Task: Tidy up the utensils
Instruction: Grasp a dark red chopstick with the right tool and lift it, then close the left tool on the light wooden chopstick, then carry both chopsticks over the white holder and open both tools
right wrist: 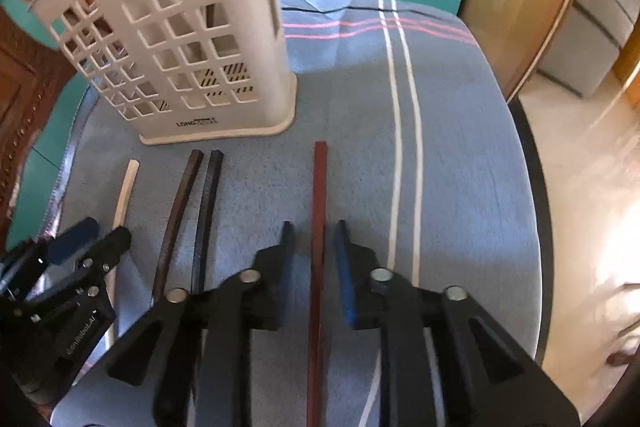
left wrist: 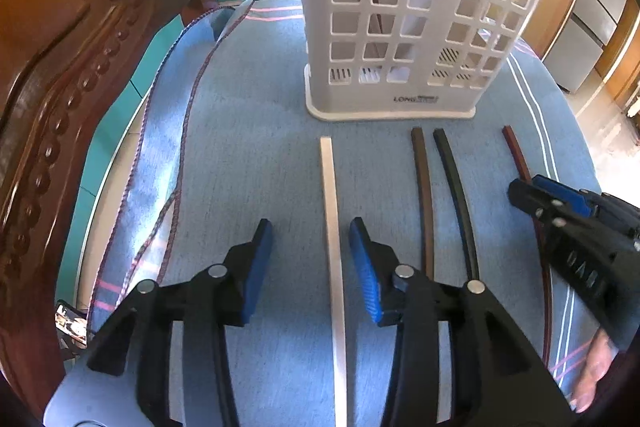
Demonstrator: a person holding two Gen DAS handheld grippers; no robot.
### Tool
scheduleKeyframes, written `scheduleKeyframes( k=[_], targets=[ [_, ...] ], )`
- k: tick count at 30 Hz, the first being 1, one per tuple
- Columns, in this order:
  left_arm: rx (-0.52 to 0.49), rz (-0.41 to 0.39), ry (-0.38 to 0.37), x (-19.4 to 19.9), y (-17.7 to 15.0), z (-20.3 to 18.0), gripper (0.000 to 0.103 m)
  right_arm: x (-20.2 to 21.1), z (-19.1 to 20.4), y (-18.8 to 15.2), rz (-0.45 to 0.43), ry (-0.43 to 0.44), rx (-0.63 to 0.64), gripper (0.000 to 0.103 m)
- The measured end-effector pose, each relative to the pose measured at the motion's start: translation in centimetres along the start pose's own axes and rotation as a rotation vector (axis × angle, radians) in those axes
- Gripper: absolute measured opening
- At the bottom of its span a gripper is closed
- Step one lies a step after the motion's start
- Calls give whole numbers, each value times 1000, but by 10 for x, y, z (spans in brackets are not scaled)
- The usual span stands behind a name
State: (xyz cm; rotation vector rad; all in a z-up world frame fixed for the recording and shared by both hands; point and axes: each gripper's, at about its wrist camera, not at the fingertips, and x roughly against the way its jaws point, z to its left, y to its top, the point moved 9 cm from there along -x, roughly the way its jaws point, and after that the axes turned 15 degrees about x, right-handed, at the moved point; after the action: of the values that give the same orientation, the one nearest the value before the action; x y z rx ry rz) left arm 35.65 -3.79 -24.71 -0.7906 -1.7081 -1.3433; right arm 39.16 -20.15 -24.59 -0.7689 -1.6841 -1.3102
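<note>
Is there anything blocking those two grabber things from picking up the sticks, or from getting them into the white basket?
Nothing visible does. The left gripper already straddles the white chopstick, and the right gripper straddles the red chopstick. Only bare blue cloth lies between both sticks and the utensil basket.

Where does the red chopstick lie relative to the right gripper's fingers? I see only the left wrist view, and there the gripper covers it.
Observer: The red chopstick lies between the fingers of the right gripper, which is open, with a gap on each side.
Operator: And does the holder's grid continue around its right side?
Observer: No. In the right wrist view, the utensil holder has a plain side wall there, without the square holes.
</note>
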Motion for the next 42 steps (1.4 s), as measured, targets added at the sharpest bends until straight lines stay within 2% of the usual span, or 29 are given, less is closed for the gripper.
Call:
scheduleKeyframes(
  k=[5,14,17,18,21,22,25,28,32,34,38,42],
  targets=[
    [13,-10,9,-4,7,-3,46,-7,7,13,-23,-54,61,31],
    [8,-6,15,-7,8,-7,46,-9,6,16,-30,-52,70,30],
    [1,2,-5,-6,6,-11,37,-8,15,13,-36,-27,75,12],
    [-5,2,-8,-5,5,-12,30,-7,18,12,-37,-21,84,8],
    [-26,0,-18,-3,1,-19,11,-5,22,11,-43,-25,92,7],
    [-24,-2,-20,-3,1,-20,8,-4,22,11,-45,-14,82,7],
    [1,-3,-40,-1,0,-20,7,3,19,11,-65,3,57,7],
    [5,-30,-52,9,1,-20,7,24,12,16,-124,-3,43,7],
    [-6,-99,-73,38,6,-19,7,58,11,20,-215,17,26,7],
    [-15,-142,-110,63,8,-23,7,81,10,21,-279,23,25,7],
    [-38,-240,-186,119,16,-26,7,134,8,24,-411,58,30,7],
    [-36,-366,-266,188,40,-23,7,186,-5,37,-535,121,-18,7]
  ],
)
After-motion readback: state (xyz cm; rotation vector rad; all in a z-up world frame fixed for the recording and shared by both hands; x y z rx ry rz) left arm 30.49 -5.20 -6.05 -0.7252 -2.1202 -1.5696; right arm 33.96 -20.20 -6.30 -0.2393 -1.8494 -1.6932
